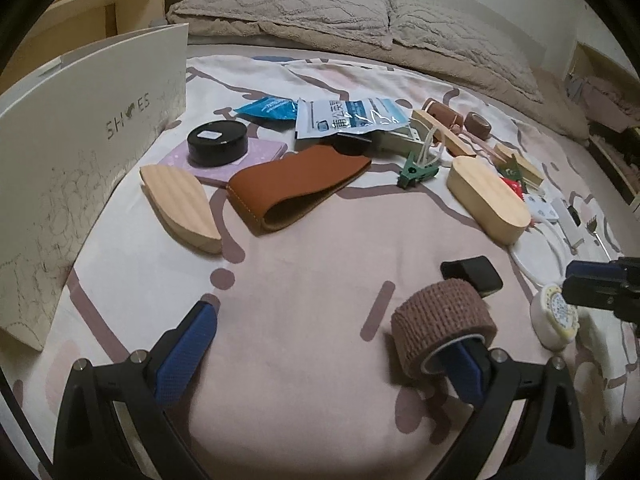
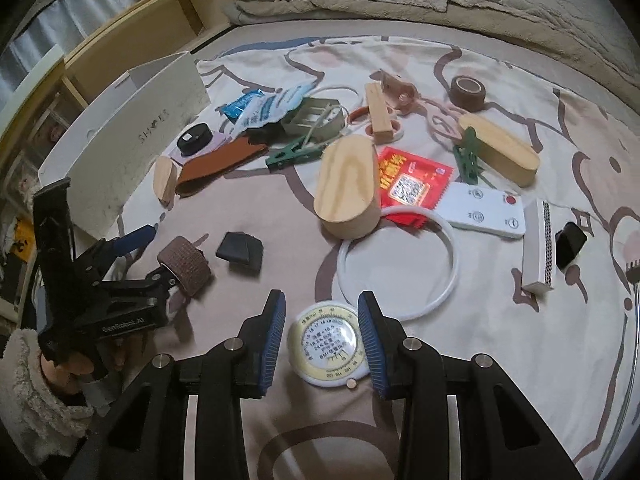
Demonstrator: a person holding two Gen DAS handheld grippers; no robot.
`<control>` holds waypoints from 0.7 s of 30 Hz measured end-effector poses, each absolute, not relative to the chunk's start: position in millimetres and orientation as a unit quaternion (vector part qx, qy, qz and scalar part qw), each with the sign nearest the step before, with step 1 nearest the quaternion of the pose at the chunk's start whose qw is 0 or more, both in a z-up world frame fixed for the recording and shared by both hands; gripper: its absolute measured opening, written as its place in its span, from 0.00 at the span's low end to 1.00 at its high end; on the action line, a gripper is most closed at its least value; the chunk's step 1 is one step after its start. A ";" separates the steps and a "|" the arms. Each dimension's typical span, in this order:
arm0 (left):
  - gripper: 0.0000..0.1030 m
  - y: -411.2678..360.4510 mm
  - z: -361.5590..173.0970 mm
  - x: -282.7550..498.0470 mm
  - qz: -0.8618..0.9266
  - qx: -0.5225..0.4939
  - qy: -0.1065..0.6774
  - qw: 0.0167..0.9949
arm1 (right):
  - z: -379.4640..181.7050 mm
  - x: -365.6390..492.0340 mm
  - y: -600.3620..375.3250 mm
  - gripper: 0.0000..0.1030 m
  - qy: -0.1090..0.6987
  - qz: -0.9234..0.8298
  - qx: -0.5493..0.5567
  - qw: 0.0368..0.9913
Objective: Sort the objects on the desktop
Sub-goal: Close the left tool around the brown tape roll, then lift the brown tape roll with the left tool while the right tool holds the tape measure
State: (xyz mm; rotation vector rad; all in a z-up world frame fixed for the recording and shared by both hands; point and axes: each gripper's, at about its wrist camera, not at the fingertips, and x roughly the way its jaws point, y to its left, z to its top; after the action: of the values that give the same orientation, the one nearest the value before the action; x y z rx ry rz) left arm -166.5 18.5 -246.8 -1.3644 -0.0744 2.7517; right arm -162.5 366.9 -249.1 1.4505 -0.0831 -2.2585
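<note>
My right gripper (image 2: pixel 322 338) has a round white and yellow tape measure (image 2: pixel 328 346) between its two blue pads. The pads sit close on both sides of it, but I cannot tell if they press on it or if it just lies on the bed sheet (image 2: pixel 520 360) between them.

My left gripper (image 1: pixel 328 354) is wide open. Its right finger pokes into the hole of a brown bandage roll (image 1: pixel 442 318), so the roll hangs on that one finger. The left finger (image 1: pixel 186 354) touches nothing.

My right camera shows things my left camera cannot see well. It shows a white ring (image 2: pixel 398 260) just past the tape measure, a red packet (image 2: pixel 412 184), a white remote (image 2: pixel 486 210), a white box with tiny holes (image 2: pixel 538 248) and a fork (image 2: pixel 636 280) at the far right. It also shows my fluffy sleeve (image 2: pixel 36 392) by the left gripper.

My left camera shows the shoe box (image 1: pixel 80 168) up close on the left, with a flat wood piece (image 1: pixel 180 202), a brown leather sleeve (image 1: pixel 296 184) and a black round tin (image 1: pixel 218 142) beside it. It sees the tape measure far to the right, under the tips of my right gripper.

A small black thing (image 2: pixel 240 252) lies just beyond the bandage roll. A big oval wood block (image 2: pixel 348 188) stands in the middle of the bed.
</note>
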 end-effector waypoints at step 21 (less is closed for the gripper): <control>0.12 29.2 -230.9 -141.2 0.908 -0.409 -0.019 0.090 | -256.4 -160.1 388.1 0.37 -0.073 -0.817 0.538 0.196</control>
State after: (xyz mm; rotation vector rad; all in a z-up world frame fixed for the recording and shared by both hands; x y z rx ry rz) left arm -141.2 29.2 -230.9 -1.2156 -0.0577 2.7000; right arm -160.1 388.1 -256.4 1.5061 -0.2036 -2.2875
